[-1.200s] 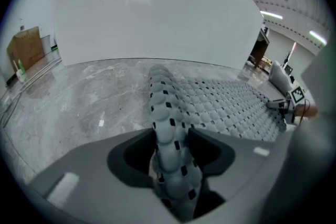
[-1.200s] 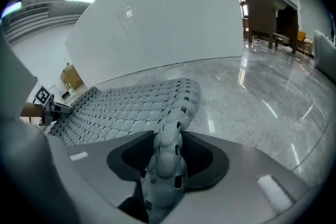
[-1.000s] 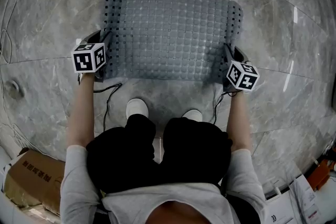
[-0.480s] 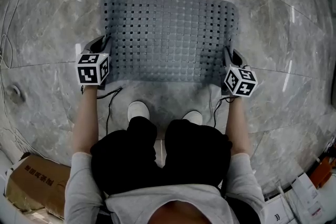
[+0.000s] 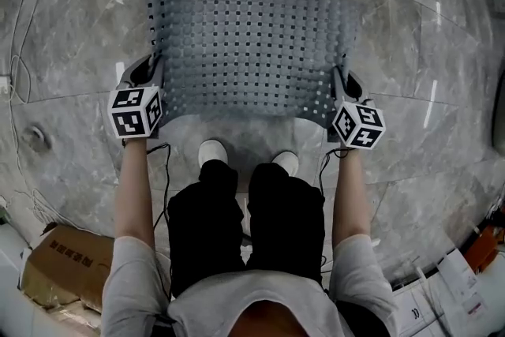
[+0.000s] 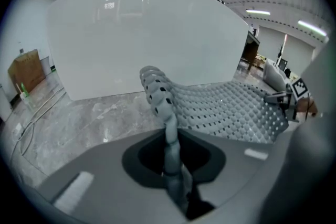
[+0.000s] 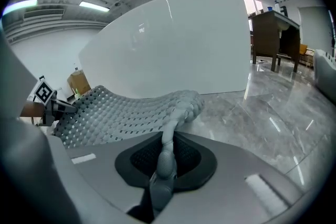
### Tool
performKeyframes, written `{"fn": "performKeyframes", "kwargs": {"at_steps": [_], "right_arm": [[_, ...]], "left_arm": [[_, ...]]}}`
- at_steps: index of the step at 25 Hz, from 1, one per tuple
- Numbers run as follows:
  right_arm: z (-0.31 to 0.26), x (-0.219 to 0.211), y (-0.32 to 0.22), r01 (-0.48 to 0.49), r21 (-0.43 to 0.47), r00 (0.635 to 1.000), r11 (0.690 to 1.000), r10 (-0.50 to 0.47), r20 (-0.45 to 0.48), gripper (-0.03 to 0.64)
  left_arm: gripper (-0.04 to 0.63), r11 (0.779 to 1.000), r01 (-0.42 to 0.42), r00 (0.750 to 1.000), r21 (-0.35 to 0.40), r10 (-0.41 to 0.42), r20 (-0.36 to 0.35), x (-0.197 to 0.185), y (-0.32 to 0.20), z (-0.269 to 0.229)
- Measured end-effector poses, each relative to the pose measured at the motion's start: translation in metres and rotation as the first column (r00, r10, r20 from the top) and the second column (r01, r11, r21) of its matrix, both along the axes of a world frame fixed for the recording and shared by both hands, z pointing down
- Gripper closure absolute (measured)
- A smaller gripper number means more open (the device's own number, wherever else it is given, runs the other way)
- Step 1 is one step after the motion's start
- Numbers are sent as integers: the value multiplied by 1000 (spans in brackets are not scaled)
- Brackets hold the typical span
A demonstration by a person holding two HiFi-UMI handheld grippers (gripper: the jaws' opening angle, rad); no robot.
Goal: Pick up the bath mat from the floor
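The grey bath mat, nubbed and full of square holes, spans between my two grippers above the marble floor. My left gripper is shut on its near left edge, my right gripper on its near right edge. In the left gripper view the mat's edge stands pinched in the left gripper, and the sheet sags toward the right gripper. In the right gripper view the right gripper clamps the folded edge, with the mat stretching to the left gripper.
A white tub wall rises just beyond the mat. The person's white shoes stand right under the mat's near edge. Cables and a floor drain lie at the left, a cardboard box at the lower left, and papers at the lower right.
Both grippers have risen with the mat's near corners, so the mat's near edge has come up off the floor. The person's legs have straightened.
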State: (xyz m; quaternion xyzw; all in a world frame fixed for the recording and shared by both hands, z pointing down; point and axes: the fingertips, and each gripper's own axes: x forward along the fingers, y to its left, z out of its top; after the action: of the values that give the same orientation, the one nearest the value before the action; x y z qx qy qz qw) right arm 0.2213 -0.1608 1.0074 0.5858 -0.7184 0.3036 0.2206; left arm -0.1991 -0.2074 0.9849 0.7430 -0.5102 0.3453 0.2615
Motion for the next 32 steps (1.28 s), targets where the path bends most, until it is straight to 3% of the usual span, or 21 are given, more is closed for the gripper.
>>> {"fn": "performKeyframes", "kwargs": {"at_steps": [11,24,32], "right_arm": [[-184,1,-7,-17,52,1000,999,16,8,581],[-447,1,9,-27,127,1000,992,26,8,583],[-576,4,21,-33,173,999,984,33,5,583]], "left_arm": [[548,999,-3,1000,46,3,-16,18,-2,-175],[548,990,29,997,140,-19,-72,31,18,-434],[545,980,17,996,196,0,-90,35,27,-565]]}}
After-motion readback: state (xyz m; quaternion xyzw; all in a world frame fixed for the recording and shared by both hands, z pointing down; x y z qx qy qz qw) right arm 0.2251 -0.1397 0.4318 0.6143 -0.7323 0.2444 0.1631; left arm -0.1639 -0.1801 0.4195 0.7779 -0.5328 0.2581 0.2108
